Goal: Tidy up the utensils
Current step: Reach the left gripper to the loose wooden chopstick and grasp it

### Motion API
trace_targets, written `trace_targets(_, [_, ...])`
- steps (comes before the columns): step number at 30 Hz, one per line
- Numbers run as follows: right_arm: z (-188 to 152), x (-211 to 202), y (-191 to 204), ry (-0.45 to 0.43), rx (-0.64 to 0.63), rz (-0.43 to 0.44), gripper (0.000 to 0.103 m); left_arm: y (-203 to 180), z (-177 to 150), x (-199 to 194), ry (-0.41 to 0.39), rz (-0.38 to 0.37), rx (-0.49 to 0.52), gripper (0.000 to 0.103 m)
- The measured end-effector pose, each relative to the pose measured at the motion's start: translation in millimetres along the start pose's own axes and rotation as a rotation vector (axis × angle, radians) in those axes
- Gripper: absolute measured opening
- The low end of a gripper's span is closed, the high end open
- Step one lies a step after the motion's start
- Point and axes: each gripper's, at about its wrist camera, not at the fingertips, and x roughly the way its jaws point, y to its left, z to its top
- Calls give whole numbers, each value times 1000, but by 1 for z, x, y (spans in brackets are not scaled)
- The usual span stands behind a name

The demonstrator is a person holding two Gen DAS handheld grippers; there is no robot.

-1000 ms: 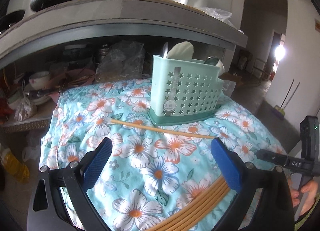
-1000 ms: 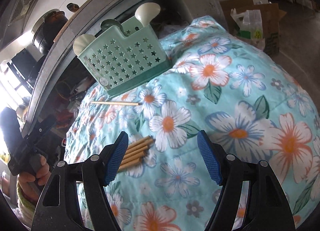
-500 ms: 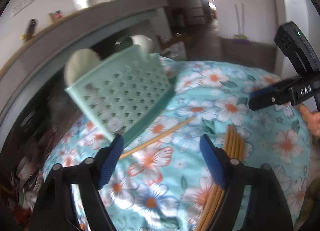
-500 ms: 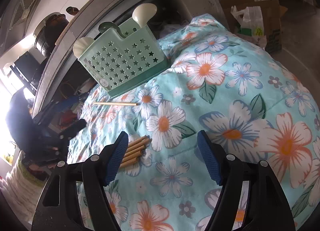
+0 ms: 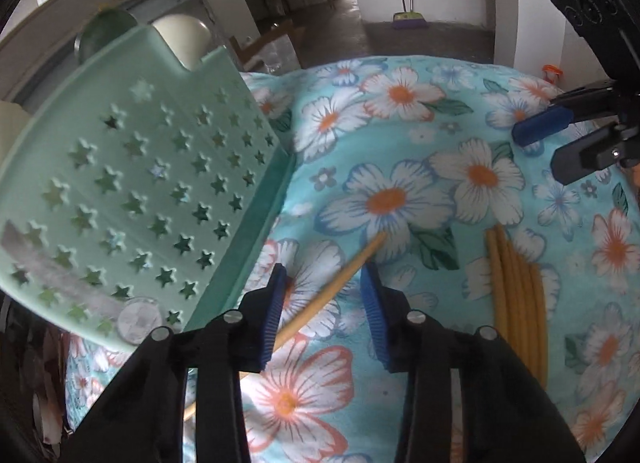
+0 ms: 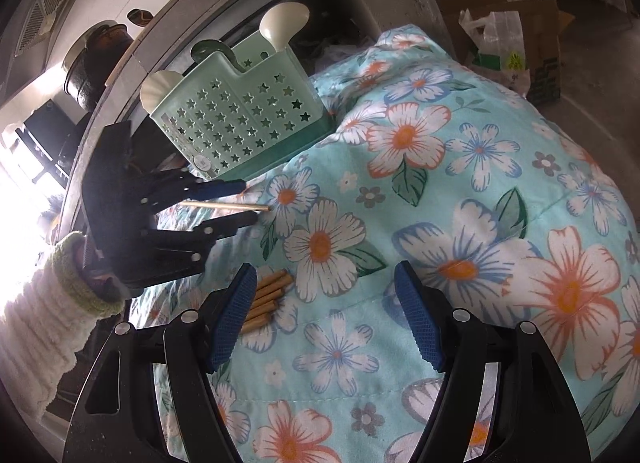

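A single wooden chopstick [image 5: 344, 275] lies on the floral cloth beside the mint-green star-holed utensil caddy [image 5: 132, 199]. My left gripper [image 5: 324, 315] is low over the cloth with its jaws half open on either side of the chopstick, not clamped on it. The right wrist view shows the same left gripper [image 6: 244, 203] straddling the chopstick [image 6: 236, 205] in front of the caddy [image 6: 240, 127]. A bundle of several chopsticks [image 5: 516, 295] lies to the right, also in the right wrist view [image 6: 268, 299]. My right gripper [image 6: 324, 315] is open and empty above the cloth.
Spoons [image 6: 284, 23] stand in the caddy. A grey counter shelf [image 6: 168, 35] with a black pot [image 6: 96, 63] runs behind it. A cardboard box with a plastic bag [image 6: 516, 43] sits on the floor at the far right. The floral cloth [image 6: 480, 183] covers a rounded table.
My left gripper has swung round, come down to the single chopstick and narrowed its jaws around it. The right gripper has hardly moved.
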Motion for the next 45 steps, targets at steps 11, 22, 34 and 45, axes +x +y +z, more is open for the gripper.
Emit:
trace_targets(11, [-2, -2, 0, -5, 8, 10, 68, -21, 4, 4, 33, 35, 54, 14])
trace_targets(22, [-5, -7, 3, -9, 9, 28, 68, -31, -32, -26, 118, 62, -6, 5])
trace_targets(34, [-25, -8, 21, 52, 13, 111, 68, -35, -75, -49, 146, 115, -136, 6])
trace_targets(45, [-58, 1, 39, 161, 87, 221, 68, -20, -73, -39, 126, 93, -210, 6])
